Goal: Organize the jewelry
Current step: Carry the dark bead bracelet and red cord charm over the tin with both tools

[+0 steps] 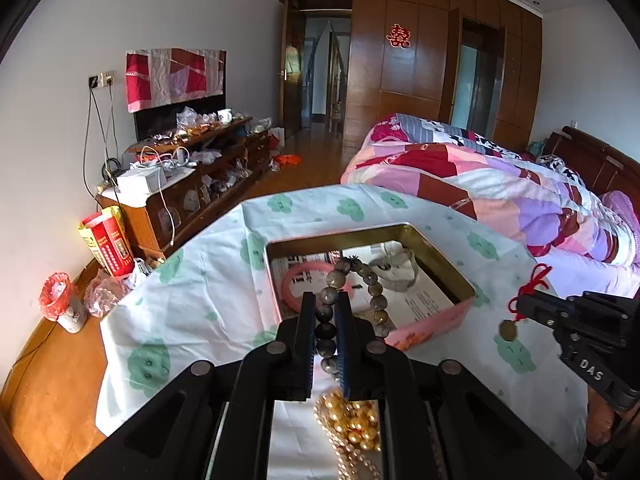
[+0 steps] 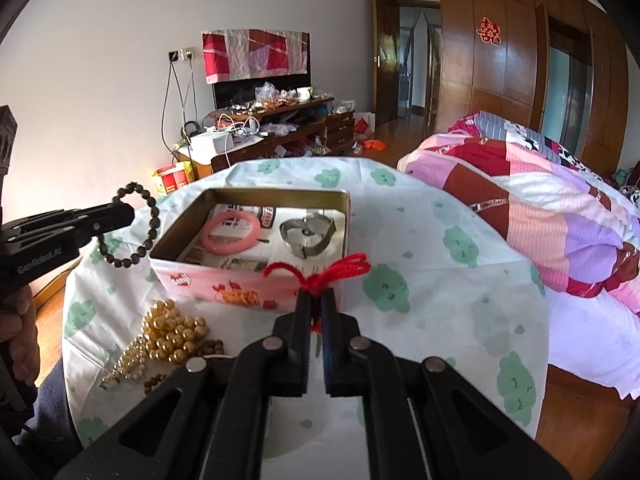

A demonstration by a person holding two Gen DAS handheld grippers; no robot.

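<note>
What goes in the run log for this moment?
left gripper: shut on dark bead bracelet | right gripper: shut on red yarn charm | pink tin box: open

"DAS" on right tool [image 1: 516,306]; "GenRobot.AI", apparently, on left tool [image 2: 130,210].

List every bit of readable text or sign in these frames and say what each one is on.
"DAS": right gripper body, white letters.
"GenRobot.AI": left gripper body.
Red double-happiness character: wardrobe door.
Tin box front: red lettering, too blurred to read.
Newspaper lining in the tin: print too small.
Red carton by the wall: characters too small.
</note>
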